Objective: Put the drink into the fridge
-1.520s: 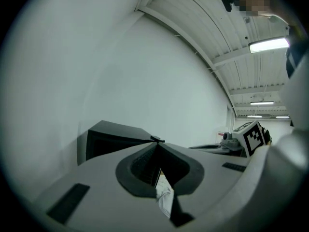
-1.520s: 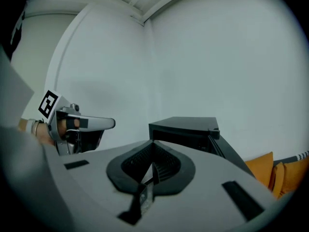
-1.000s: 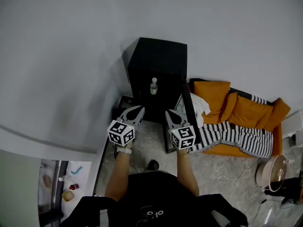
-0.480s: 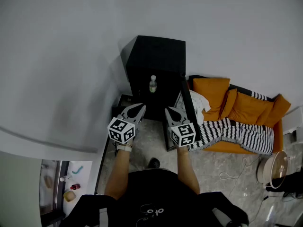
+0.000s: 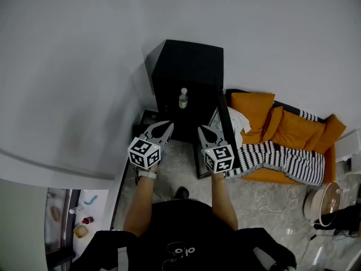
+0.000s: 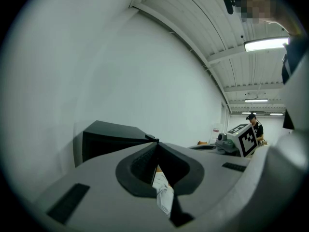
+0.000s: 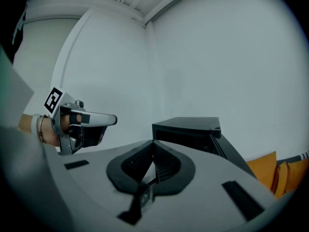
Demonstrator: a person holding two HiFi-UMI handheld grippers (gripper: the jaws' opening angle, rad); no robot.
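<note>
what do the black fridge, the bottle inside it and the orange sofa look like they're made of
Black box-shaped fridge: probably painted metal or plastic, matt; its top shows no glare. Small pale bottle inside: likely clear plastic with a pale cap, though too small to be sure. Orange sofa: soft fabric, judging by the plump, creased cushions.

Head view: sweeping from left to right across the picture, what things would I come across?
left gripper → bottle → right gripper → orange sofa
</note>
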